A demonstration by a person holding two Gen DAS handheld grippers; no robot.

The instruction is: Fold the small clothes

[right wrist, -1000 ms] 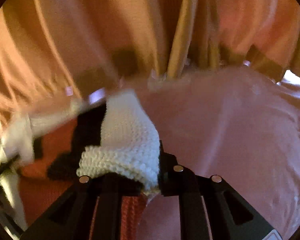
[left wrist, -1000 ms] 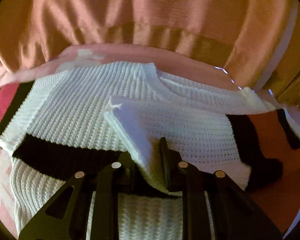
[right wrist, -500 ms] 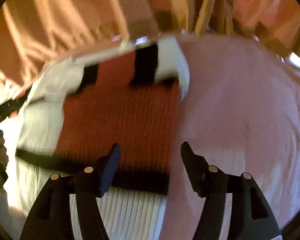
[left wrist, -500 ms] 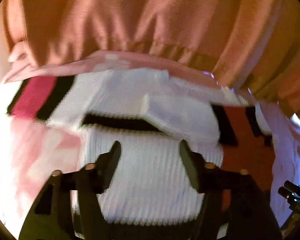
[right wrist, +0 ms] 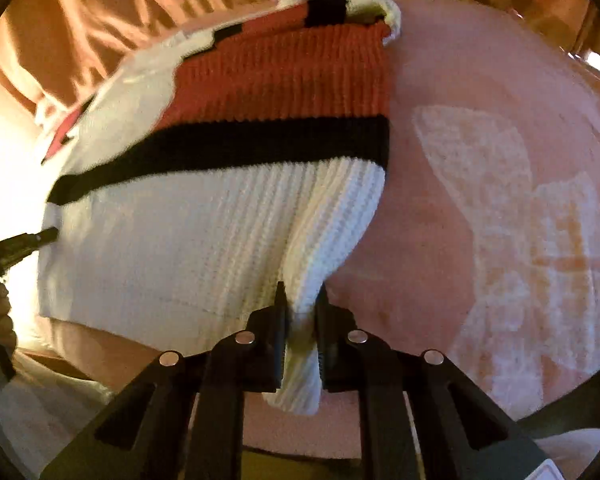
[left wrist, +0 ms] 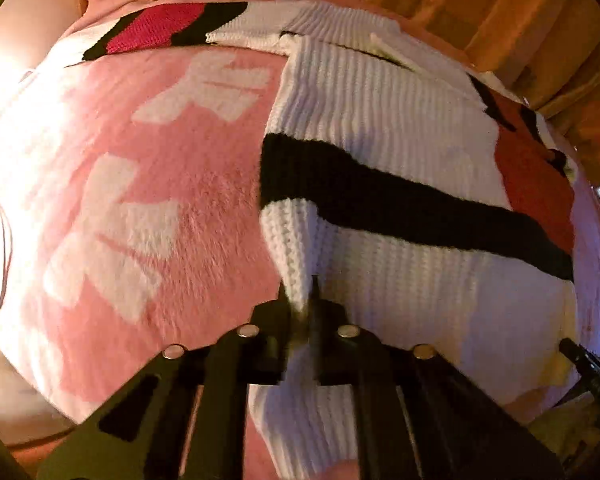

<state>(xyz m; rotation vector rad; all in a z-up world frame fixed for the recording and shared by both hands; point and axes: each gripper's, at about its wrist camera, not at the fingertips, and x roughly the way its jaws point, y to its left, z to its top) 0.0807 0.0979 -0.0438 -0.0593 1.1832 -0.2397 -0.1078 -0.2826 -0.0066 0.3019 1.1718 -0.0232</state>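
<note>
Knit sweater (left wrist: 380, 128) on the pink blanket (left wrist: 140, 200), its near hem pinched by the just-closed left claw (left wrist: 298, 300) and right claw (right wrist: 302, 304), one at each corner

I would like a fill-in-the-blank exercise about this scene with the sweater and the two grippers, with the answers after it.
1. The left gripper is shut on the near edge of the ____.
2. Under the knit sweater lies a ____ and white blanket.
3. The stripe across the sweater, between its white and orange parts, is ____.
4. The right gripper pinches the ____ part of the sweater.

Answers: sweater; pink; black; white
</note>
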